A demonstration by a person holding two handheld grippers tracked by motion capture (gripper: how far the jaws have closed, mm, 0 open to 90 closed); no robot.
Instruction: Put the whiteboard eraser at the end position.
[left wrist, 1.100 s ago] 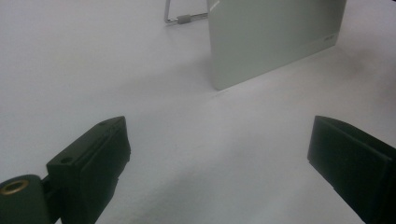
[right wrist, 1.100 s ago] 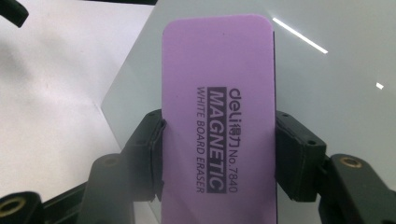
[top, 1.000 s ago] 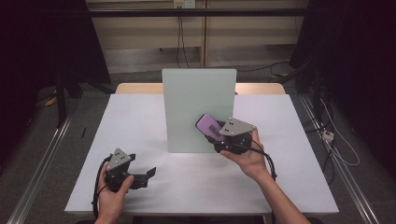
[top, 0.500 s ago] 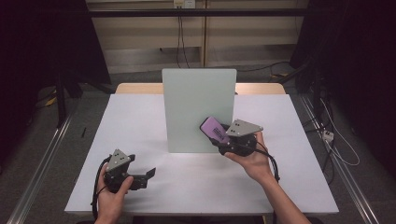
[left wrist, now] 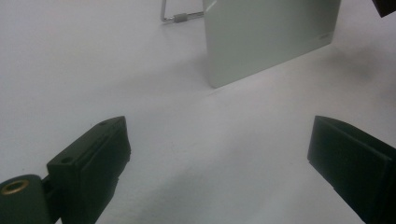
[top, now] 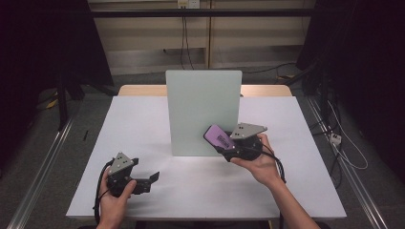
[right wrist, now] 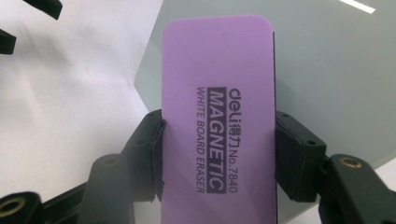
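Purple whiteboard eraser (right wrist: 217, 121) sits clamped between your right gripper (top: 232, 149) jaws, against the pale board (top: 203, 107); your left gripper (top: 143, 180) gapes apart.

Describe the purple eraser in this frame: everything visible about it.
The purple eraser is a flat, round-cornered rectangular block with a dark underside layer. Black print reads "deli MAGNETIC WHITE BOARD ERASER No.7840". The right gripper clamps its long sides, holding it above the table, tilted up before the pale green upright board. Whether it touches the board is unclear.
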